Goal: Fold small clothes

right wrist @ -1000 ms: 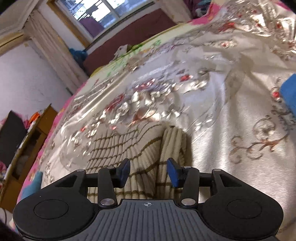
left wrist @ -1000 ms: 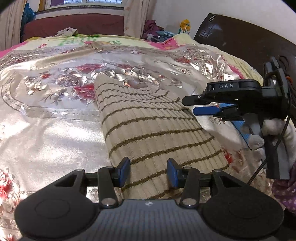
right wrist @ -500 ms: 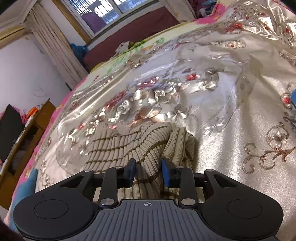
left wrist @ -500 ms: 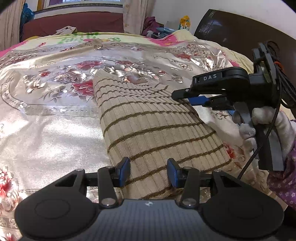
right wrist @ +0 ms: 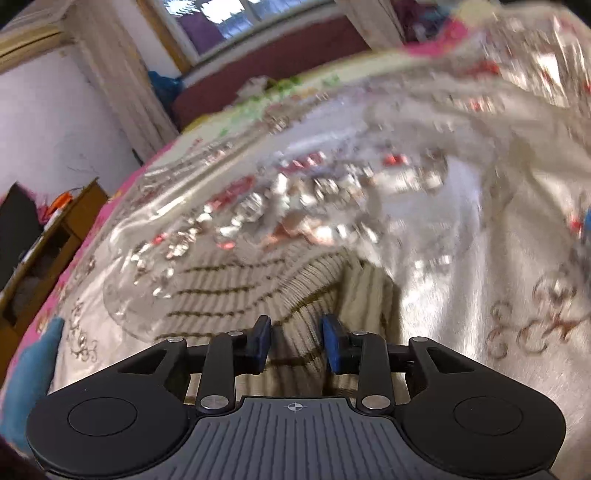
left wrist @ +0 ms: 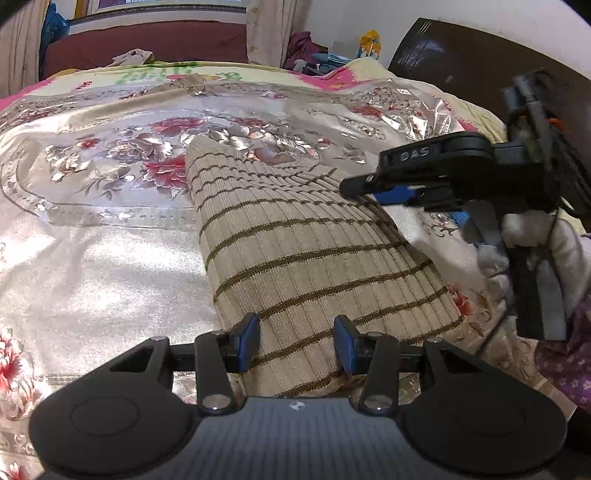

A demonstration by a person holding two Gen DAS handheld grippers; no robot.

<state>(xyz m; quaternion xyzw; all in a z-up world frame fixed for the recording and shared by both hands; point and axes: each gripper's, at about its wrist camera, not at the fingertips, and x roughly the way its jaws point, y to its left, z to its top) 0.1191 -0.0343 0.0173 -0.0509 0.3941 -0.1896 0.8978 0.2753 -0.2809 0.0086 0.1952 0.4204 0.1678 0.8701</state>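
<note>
A beige ribbed knit garment point(left wrist: 295, 236) with thin brown stripes lies folded on the shiny floral bedspread point(left wrist: 110, 258). My left gripper point(left wrist: 295, 341) is at its near end, with a thick bunch of the knit filling the gap between the blue pads point(left wrist: 245, 338). In the left wrist view my right gripper point(left wrist: 369, 188), held by a gloved hand point(left wrist: 546, 251), reaches in at the garment's far right edge. The right wrist view is blurred. There my right gripper point(right wrist: 296, 341) has a raised fold of the garment point(right wrist: 303, 295) between its pads, and its jaws are opening slightly.
A dark headboard point(left wrist: 461, 62) rises at the right, and clutter point(left wrist: 332, 55) is piled behind the pillows. A window and curtains point(right wrist: 221, 29) stand past the bed's far side. A wooden cabinet point(right wrist: 48, 251) is beside the bed. Something blue point(right wrist: 33, 373) lies at the bedspread's edge.
The right gripper narrowed onto the garment's fold and shifted a little along its far right edge; its view is now blurred. The left gripper stayed where it was.
</note>
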